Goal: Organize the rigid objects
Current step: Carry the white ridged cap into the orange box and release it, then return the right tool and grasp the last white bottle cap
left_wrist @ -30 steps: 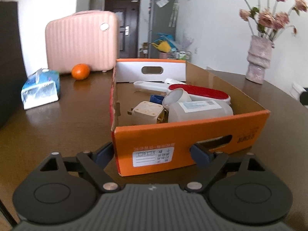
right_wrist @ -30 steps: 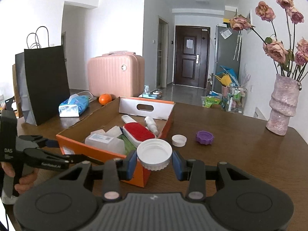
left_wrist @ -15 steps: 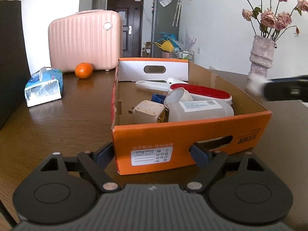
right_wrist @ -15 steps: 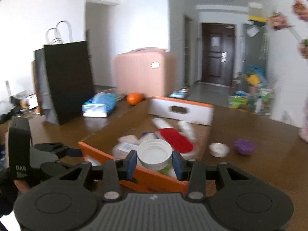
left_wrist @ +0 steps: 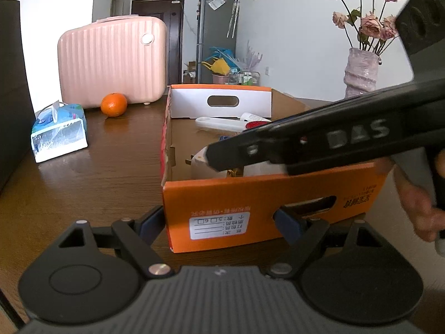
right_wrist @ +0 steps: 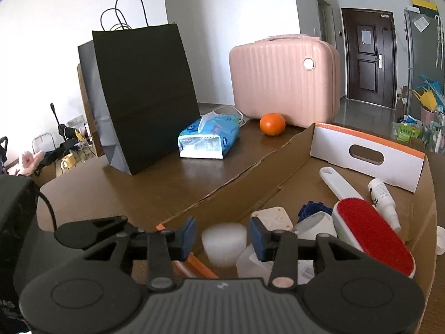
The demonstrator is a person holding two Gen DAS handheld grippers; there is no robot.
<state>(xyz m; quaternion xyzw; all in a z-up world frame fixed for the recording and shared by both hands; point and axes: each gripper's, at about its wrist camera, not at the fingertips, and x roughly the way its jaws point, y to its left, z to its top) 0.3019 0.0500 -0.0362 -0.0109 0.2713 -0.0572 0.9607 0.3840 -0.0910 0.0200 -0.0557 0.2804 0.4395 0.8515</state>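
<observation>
The right gripper (right_wrist: 222, 235) is shown over the near corner of the orange cardboard box (right_wrist: 367, 150), with the white lid (right_wrist: 224, 243) between its blue pads. The jaws are opening, and a gap is seen on each side of the lid, so the lid is judged to be just released or dropping; whether it already rests on the box floor cannot be told. The left gripper (left_wrist: 219, 222) is set at a middling width against the near wall of the same box (left_wrist: 250, 192); one pad lies at the wall's left edge and the other by the handle cutout, and a firm clamp on the cardboard cannot be confirmed.

Inside the box a red lint brush (right_wrist: 371, 233), a small white bottle (right_wrist: 382, 197), a clear plastic jar (right_wrist: 251, 261) and a cream plug adapter (right_wrist: 271, 217) are seen.

For a clean release, the jaws should be widened fully before the gripper is lifted, so that the lid is not dragged out. The box should be kept steady throughout. A straight upward withdrawal is advised, clear of the jar just beside the pads.
</observation>
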